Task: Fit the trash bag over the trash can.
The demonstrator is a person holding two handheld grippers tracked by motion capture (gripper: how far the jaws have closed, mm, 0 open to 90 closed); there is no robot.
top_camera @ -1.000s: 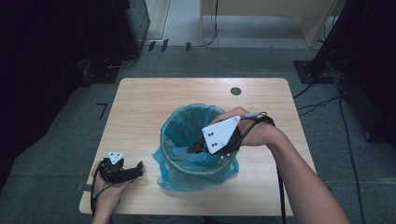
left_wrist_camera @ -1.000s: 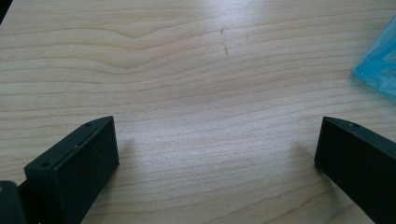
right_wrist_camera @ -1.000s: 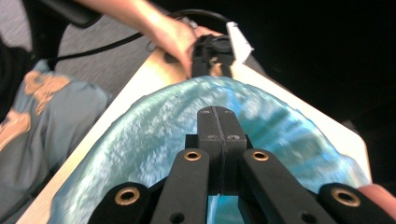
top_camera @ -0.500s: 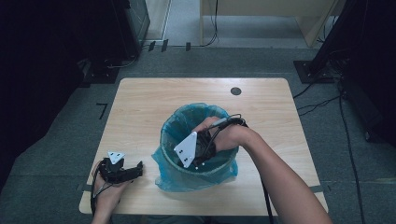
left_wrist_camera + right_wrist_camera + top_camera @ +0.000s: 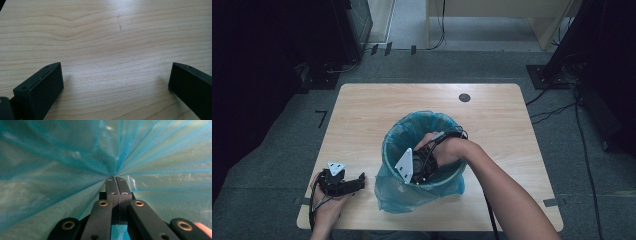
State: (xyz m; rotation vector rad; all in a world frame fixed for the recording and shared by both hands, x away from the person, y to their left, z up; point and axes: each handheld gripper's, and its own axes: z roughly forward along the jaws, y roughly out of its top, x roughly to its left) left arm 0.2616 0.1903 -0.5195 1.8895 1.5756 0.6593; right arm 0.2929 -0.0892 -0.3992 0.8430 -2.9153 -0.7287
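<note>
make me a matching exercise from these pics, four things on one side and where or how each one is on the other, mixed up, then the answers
Things:
1. left tongs
2. right tongs
3. blue bag
4. round dark spot

States or places:
a. lines the bin, its edge hanging over the rim
b. shut, pinching blue film inside the bin
c. on the table's far side, beyond the bin
d. open, low over bare wood at the table's near left corner

Pairs: 1-d, 2-b, 3-a, 4-c

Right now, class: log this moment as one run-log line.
right tongs: shut on bin liner, inside bin | left tongs: open, resting over bare table
</note>
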